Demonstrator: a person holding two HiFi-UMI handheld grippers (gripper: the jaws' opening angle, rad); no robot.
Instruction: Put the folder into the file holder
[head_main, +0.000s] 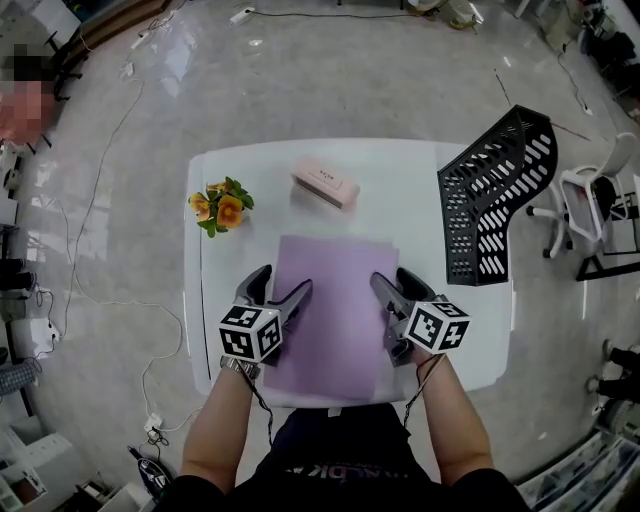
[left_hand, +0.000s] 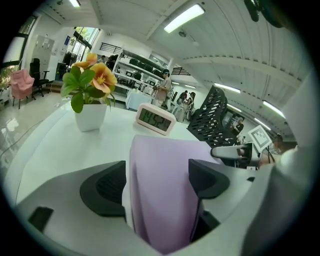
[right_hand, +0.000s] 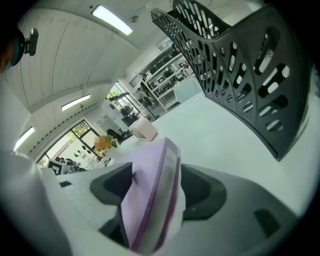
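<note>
The lilac folder (head_main: 335, 310) lies flat on the white table (head_main: 420, 190), in the middle and running down to the near edge, right in front of you. You've got a gripper at each of its long sides. Your left gripper (head_main: 283, 281) sits at the folder's left edge, and in the left gripper view its jaws stand wide apart with the lilac sheet filling the gap between the two dark pads. Nothing there reads as a squeeze, so the folder is between them, not clamped. Your right gripper (head_main: 392, 280) is at the right edge. In the right gripper view the folder shows nearly edge-on and tilted between the jaws. They are spread as wide as they go, with a clear gap on the outer pad's side, so there's no hold there either.

The black perforated file holder (head_main: 495, 205) stands at the table's right end, well apart from the folder and beyond your right gripper. A pink clock (head_main: 325, 183) sits near the far edge, just past the folder's top. A small pot of orange flowers (head_main: 222, 207) stands at the far left corner.
</note>
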